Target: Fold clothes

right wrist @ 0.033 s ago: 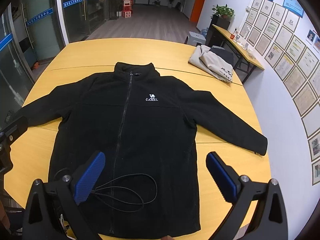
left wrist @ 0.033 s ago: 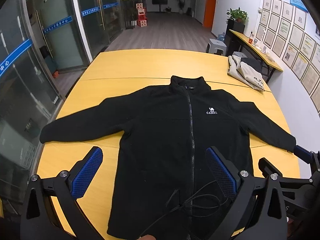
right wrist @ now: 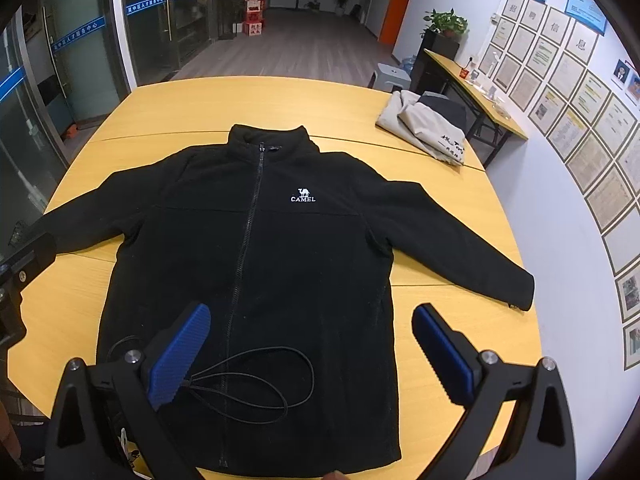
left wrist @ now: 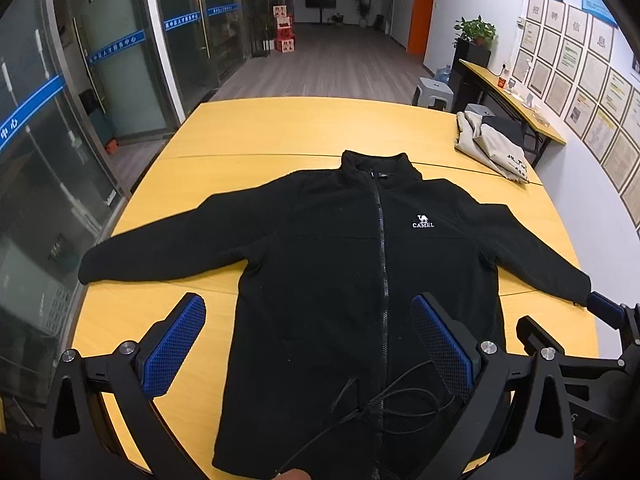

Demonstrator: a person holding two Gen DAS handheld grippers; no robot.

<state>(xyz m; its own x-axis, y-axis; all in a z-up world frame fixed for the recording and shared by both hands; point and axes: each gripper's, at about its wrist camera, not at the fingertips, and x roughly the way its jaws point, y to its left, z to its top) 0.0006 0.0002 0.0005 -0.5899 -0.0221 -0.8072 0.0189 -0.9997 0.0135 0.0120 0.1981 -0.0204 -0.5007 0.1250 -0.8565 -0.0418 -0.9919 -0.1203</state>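
Observation:
A black zip fleece jacket (left wrist: 344, 264) with a white CAMEL logo lies flat, front up, on the yellow table (left wrist: 280, 132), both sleeves spread out. It also shows in the right wrist view (right wrist: 280, 248). My left gripper (left wrist: 308, 344) is open and empty above the jacket's lower left part. My right gripper (right wrist: 312, 352) is open and empty above the lower right hem. A thin black cord (right wrist: 256, 380) lies looped on the jacket near the hem. The right gripper's body shows at the right edge of the left wrist view (left wrist: 600, 344).
A grey and black garment (right wrist: 424, 124) lies bundled at the table's far right corner. The table's right edge (right wrist: 536, 320) runs close to a white wall with framed papers. Glass doors stand at the left. A grey stool (right wrist: 394, 74) stands behind the table.

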